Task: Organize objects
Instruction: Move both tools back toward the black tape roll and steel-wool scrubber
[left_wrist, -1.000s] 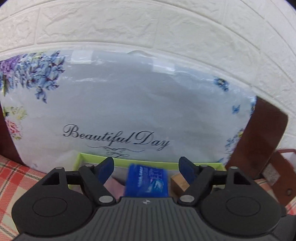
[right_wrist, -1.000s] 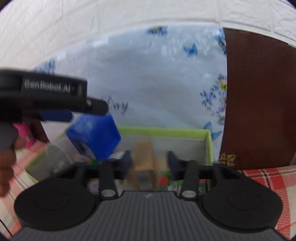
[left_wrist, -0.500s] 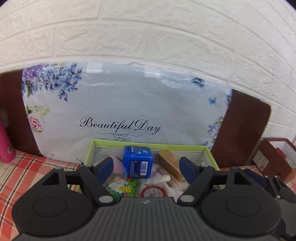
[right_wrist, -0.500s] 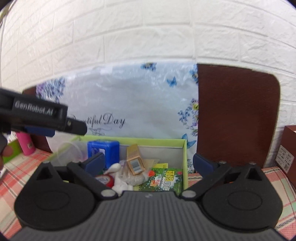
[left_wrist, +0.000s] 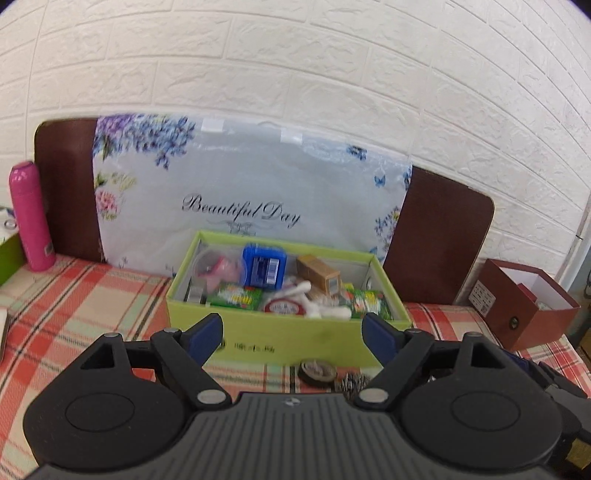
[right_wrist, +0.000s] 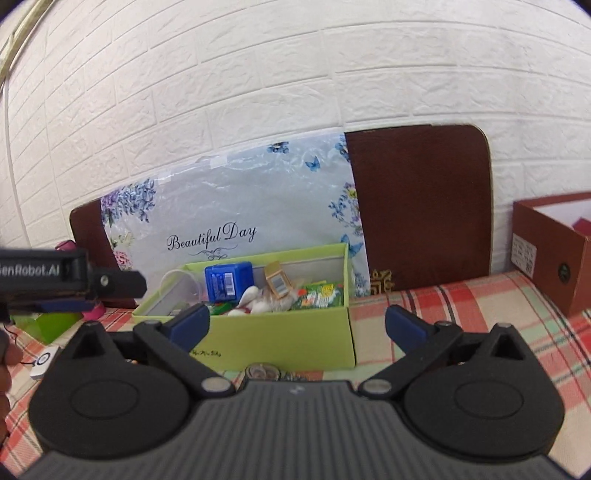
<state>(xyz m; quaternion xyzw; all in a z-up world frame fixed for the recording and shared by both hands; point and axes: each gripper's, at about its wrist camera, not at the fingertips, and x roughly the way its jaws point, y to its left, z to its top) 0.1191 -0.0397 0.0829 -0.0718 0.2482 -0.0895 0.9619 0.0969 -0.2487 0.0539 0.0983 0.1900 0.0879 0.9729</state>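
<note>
Left wrist view: pink bottle (left_wrist: 31, 218) far left on plaid cloth (left_wrist: 92, 295), green box (left_wrist: 288, 332) centre holding blue box (left_wrist: 264, 265), red box (left_wrist: 524, 302) far right. Left gripper (left_wrist: 291, 330) jaws spread, just opened further, nothing between. Right gripper (right_wrist: 297, 319) fully spread, just opened, holding nothing

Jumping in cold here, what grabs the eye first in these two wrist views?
The lime-green box sits mid-table, crammed with small items, a blue box standing tallest. Behind it a floral "Beautiful Day" bag leans on the brick wall. Both the left gripper and right gripper are open and empty.
</note>
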